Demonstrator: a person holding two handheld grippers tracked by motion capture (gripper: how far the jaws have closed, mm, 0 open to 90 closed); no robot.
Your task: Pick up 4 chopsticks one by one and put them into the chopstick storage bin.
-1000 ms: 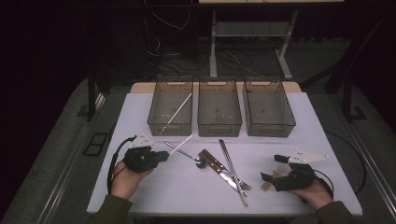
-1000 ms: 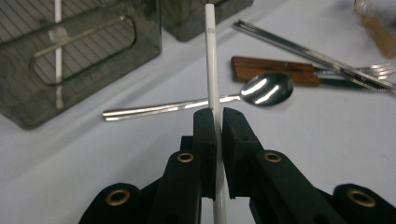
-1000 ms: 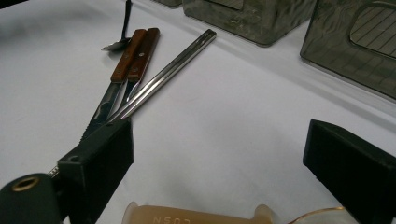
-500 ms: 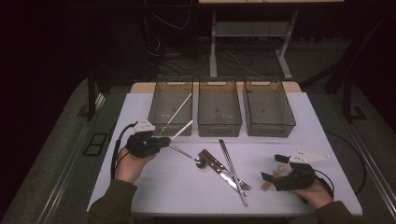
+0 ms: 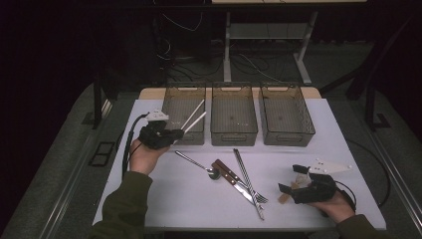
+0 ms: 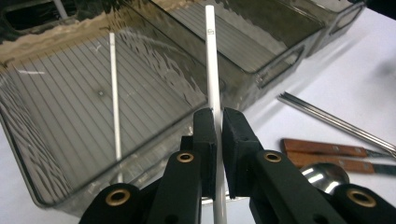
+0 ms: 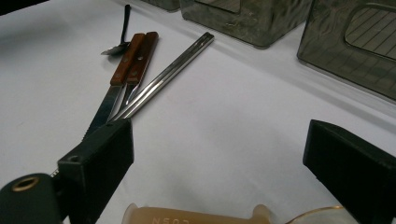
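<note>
Now left claw (image 6: 218, 128) clamps white chopstick (image 6: 211, 70) over left bin (image 5: 182, 115) — right claw (image 7: 219, 154) wide, resting on table (image 5: 199, 199).

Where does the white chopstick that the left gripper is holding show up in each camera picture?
High view: white chopstick juts from the left gripper over the leftmost bin.
Left gripper view: centre, rising between shut jaws.
Right gripper view: no chopstick to point at.
Shared landmark: wooden-handled knives.
</note>
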